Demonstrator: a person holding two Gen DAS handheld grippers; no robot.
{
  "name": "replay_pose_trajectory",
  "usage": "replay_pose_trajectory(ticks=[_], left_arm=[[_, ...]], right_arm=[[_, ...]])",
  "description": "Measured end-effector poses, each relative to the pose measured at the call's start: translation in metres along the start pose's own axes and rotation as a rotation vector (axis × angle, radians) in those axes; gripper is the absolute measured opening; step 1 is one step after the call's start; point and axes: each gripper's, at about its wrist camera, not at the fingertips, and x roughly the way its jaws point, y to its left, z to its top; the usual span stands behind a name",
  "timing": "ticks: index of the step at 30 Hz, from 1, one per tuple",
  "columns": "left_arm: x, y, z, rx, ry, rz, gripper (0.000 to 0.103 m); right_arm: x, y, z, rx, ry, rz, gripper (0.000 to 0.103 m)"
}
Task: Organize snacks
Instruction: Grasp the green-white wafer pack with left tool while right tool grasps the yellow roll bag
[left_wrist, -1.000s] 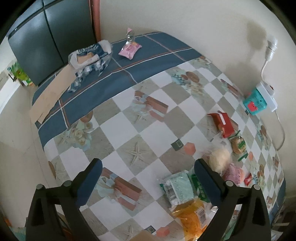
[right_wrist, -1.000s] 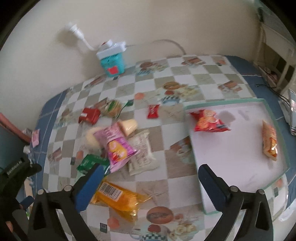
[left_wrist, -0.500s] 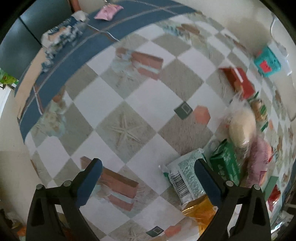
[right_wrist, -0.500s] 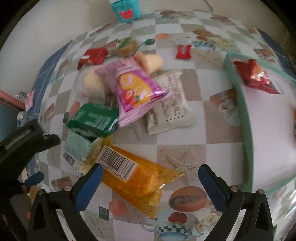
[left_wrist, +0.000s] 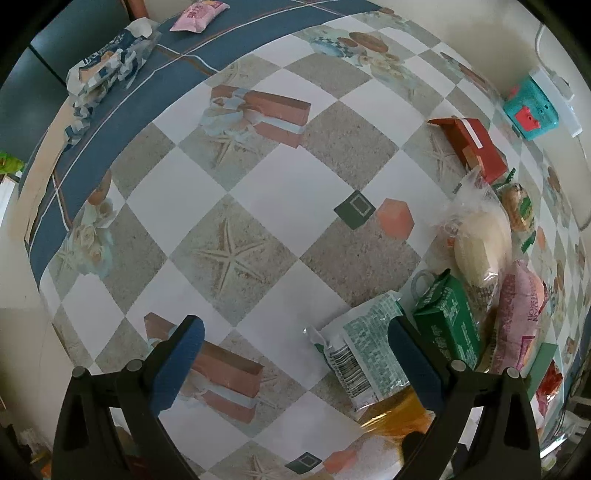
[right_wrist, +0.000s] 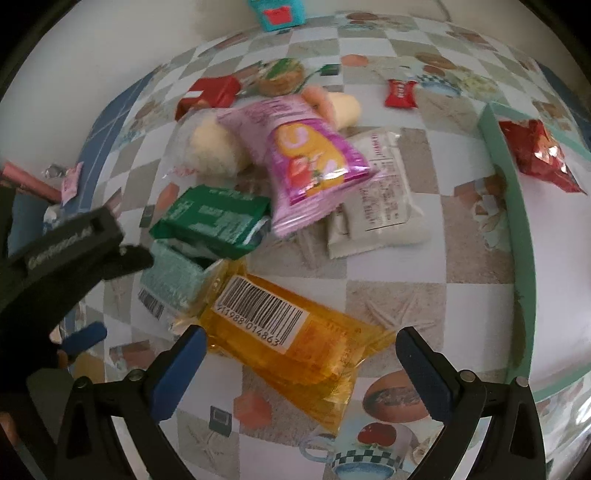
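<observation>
Surface: table (left_wrist: 280, 173) covered with a checked, seashell-printed cloth, set against a cream wall. Snack pile (right_wrist: 295, 166) heaped beside a green-rimmed tray (right_wrist: 517, 236); orange packet (right_wrist: 291, 343) lies between the wide-spread, empty fingers of the right gripper (right_wrist: 299, 354). Left gripper (left_wrist: 291, 350), likewise wide open and empty, has been brought lower and nearer than a second ago.
</observation>
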Motion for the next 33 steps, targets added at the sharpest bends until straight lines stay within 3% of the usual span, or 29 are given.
replay_pose_trajectory(ticks=[3,14,22,33], left_arm=[[0.002,-0.005,0.001,0.022,0.006,-0.008,0.100],[0.019,-0.047,-0.012,0.149,0.050,0.014,0.100],[0.015,-0.023,-0.008,0.079,0.025,0.061,0.100],[0.018,0.003,-0.009,0.038,0.049,0.041,0.100]], right_arm=[[-0.005,-0.015,0.003,0.034,-0.012,-0.049,0.103],[-0.010,-0.037,0.006,0.072,0.000,-0.078,0.103],[-0.012,-0.031,0.002,0.051,0.013,-0.087,0.103],[0.001,0.000,0.002,-0.074,0.008,-0.072,0.103]])
